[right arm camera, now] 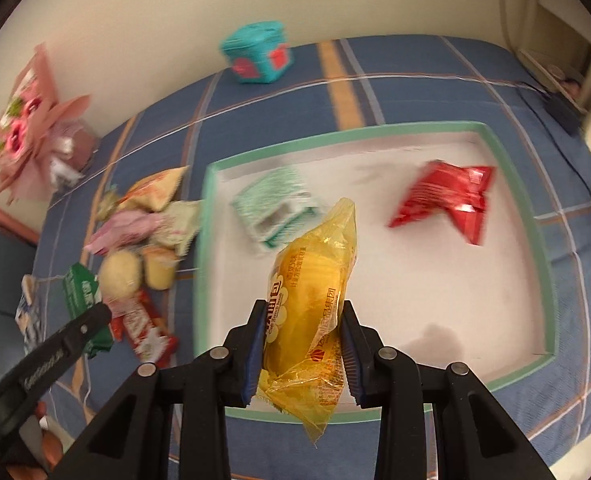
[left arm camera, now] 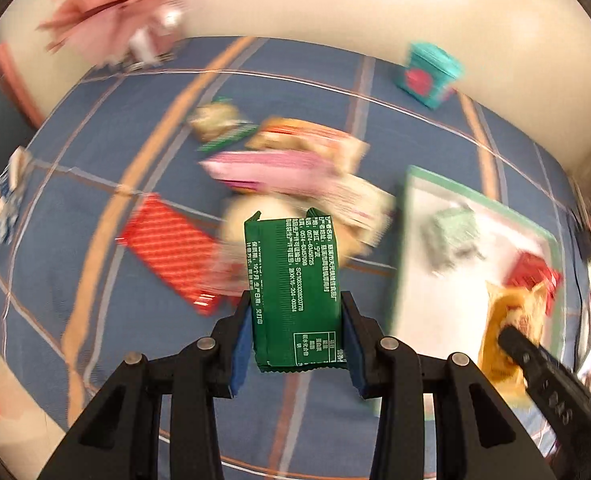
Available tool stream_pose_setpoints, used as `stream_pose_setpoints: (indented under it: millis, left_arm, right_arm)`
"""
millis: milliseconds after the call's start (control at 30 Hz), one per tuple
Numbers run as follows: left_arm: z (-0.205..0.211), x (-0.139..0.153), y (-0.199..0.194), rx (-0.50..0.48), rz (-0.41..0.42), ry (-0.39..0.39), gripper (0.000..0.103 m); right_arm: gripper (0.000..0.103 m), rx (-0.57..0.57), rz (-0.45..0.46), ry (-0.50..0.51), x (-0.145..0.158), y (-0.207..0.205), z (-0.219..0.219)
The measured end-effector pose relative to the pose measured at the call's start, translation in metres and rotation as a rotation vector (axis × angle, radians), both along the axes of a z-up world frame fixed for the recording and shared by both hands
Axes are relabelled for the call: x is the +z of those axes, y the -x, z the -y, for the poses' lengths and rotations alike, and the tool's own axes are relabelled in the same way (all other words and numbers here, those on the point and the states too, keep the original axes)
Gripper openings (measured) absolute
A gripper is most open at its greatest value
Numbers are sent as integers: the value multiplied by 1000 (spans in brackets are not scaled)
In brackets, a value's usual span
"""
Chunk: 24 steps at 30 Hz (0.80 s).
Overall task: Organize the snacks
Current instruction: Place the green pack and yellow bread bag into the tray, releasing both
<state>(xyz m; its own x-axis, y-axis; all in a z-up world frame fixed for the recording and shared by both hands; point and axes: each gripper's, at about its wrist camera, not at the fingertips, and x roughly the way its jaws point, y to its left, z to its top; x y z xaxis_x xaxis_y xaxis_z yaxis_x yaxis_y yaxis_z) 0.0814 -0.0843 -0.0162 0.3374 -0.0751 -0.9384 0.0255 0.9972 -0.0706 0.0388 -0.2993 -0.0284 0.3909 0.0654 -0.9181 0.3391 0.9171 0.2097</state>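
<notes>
- Green snack packet: back panel faces the left wrist camera, printed in white Chinese text with a nutrition table and the code "SC10833028200778"; brand not legible.
- Left gripper: blue-padded fingers clamped on the packet's two long edges; packet stands upright between them, projecting forward over the pile of loose snacks on the blue plaid cloth.
- Green-rimmed white tray: lies ahead of the right fingers, holding a pale green packet ahead-left and a red packet ahead-right.
- Yellow bread packet: Chinese lettering and a red logo, blurred beyond reading.
- Right gripper: fingers closed on the yellow packet's sides, holding it over the tray's near rim.
</notes>
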Motion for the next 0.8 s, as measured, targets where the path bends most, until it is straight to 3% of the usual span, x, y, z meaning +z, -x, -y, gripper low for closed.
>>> stream_pose_setpoints:
  millis: [433,633,800]
  left_arm:
    - [126,-15,37,-281,-44,-16,42]
    - [152,-22,44,-348,-28,-51,42]
    - [148,-19,44,-327,-29,-67,45]
  right_arm:
    - [36,-217,-59,-8,-11,45,108]
    - [37,-238,-87,-28,-20,50,122]
    - [38,-242,-102,-16,-23,45,119]
